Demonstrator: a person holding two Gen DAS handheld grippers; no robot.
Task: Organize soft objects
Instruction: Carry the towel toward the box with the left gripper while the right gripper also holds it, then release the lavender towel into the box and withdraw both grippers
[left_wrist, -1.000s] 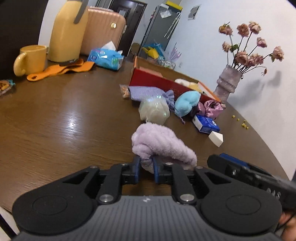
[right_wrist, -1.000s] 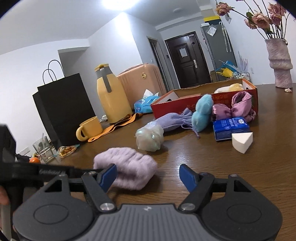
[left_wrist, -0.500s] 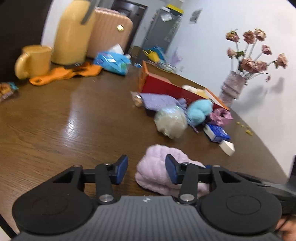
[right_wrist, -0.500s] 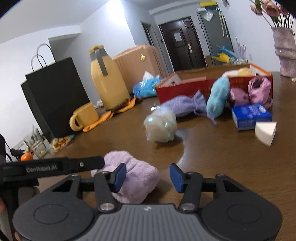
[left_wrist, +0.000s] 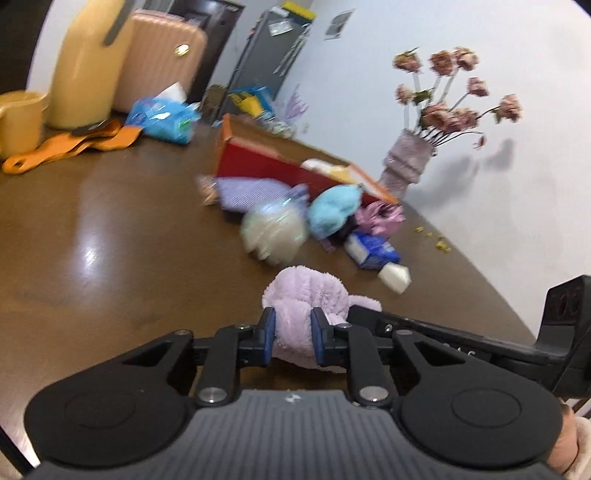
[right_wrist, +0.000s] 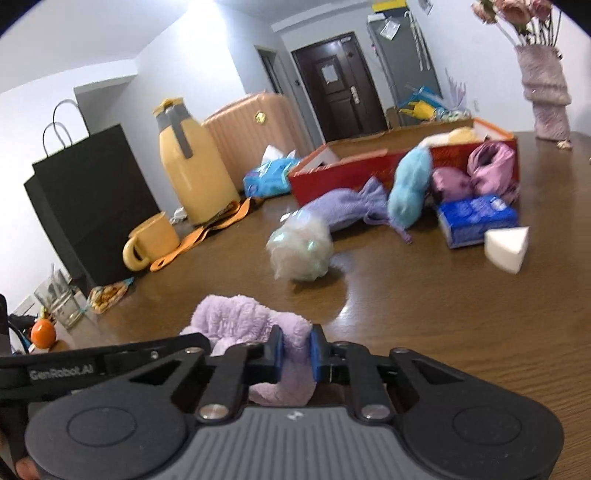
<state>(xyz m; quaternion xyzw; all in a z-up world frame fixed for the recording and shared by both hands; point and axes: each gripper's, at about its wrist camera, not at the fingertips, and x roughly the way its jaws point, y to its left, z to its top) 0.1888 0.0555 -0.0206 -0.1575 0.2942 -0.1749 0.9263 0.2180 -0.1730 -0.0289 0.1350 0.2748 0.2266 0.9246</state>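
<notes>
A fluffy lilac cloth (left_wrist: 308, 295) lies on the brown table near its front edge; it also shows in the right wrist view (right_wrist: 243, 321). My left gripper (left_wrist: 293, 341) is shut on one end of it. My right gripper (right_wrist: 296, 349) is shut on the other end. Each gripper's arm shows in the other's view. Farther back stands a red open box (right_wrist: 347, 168) with soft things inside. In front of it lie a pale mesh puff (right_wrist: 299, 249), a lilac drawstring pouch (right_wrist: 343, 208), a light blue fluffy thing (right_wrist: 408, 186) and pink satin scrunchies (right_wrist: 487, 166).
A blue tissue pack (right_wrist: 476, 218) and a white sponge wedge (right_wrist: 506, 247) lie right of the puff. A yellow jug (right_wrist: 192, 173), yellow mug (right_wrist: 151, 240), orange strap, black paper bag (right_wrist: 88, 192) and glass stand left. A vase of flowers (left_wrist: 406, 162) stands at the back right.
The left gripper let go of the lilac cloth, opened, then shut on it again. The right gripper moved in from open and shut on the cloth's other end.
</notes>
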